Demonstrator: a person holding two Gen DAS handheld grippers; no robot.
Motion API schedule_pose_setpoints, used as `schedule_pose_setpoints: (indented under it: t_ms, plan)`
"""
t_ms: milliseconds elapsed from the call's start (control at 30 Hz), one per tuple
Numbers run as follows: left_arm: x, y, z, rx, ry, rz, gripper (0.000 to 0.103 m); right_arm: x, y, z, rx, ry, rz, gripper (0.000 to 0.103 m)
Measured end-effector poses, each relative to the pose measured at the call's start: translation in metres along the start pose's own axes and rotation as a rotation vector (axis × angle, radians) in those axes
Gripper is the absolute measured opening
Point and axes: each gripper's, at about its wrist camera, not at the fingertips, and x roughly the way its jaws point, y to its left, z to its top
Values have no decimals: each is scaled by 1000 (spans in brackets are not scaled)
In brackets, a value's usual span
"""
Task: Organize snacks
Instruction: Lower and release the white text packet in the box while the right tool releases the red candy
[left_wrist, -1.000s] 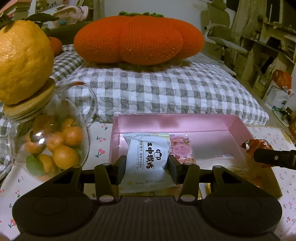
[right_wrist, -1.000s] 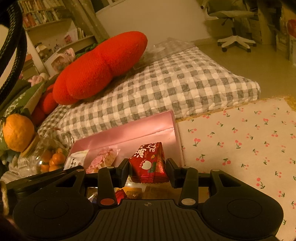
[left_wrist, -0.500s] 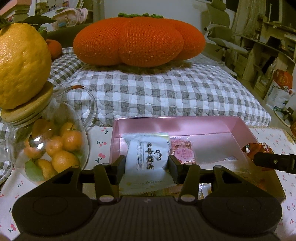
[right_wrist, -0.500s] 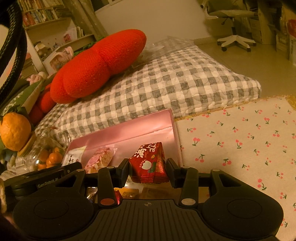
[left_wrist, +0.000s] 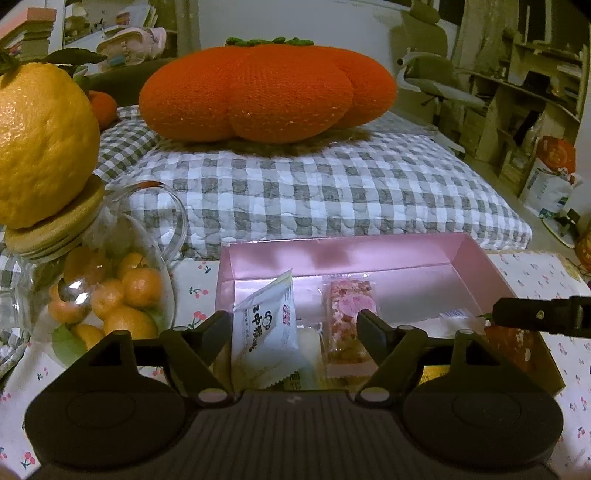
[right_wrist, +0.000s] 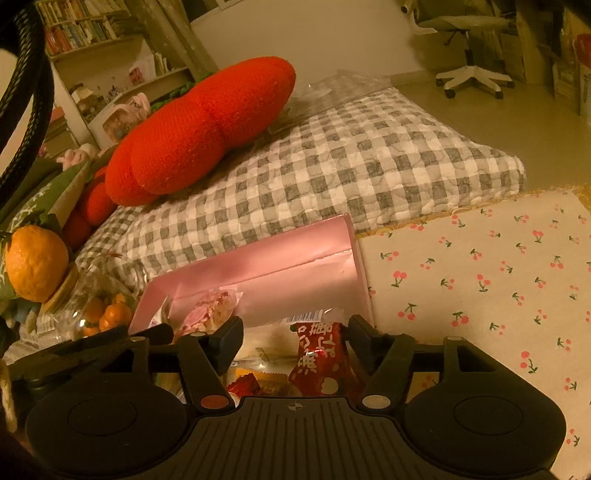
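Note:
A pink box lies on the cherry-print cloth, also in the right wrist view. My left gripper is open over the box's near left part. A white snack packet leans loose between its fingers, beside a pink snack bar. My right gripper is open over the box's right end. A red snack packet lies loose between its fingers, on other snacks. The right gripper's finger shows at the right of the left wrist view.
A glass jar of small oranges with a large citrus fruit on its lid stands left of the box. A checked cushion with an orange knitted pillow lies behind. Cherry-print cloth extends to the right.
Both grippers opened. The white packet dropped from the left gripper and leans in the box. The red packet dropped from the right gripper into the box.

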Motion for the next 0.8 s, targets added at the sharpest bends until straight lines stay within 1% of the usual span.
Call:
schedule_pose_setpoints:
  t_ms: [100,200,500,700,800]
  plan:
    - [-4,0,-2,2,5,-4,76,-4,1,0,-3,-1,-1,66]
    - [-9,0,-3,-1,8,-9,79,-9,2,-2,0,-2,-4,69]
    - [-28,-2,-10,-1,18,-13,89,-28,10,-8,-18,3,-18,74]
    - [-41,-3,-16,-4,25,-15,92,-41,13,-10,-20,9,-34,77]
    - [-49,-3,-19,-10,26,-14,95,-51,14,-11,-22,6,-39,80]
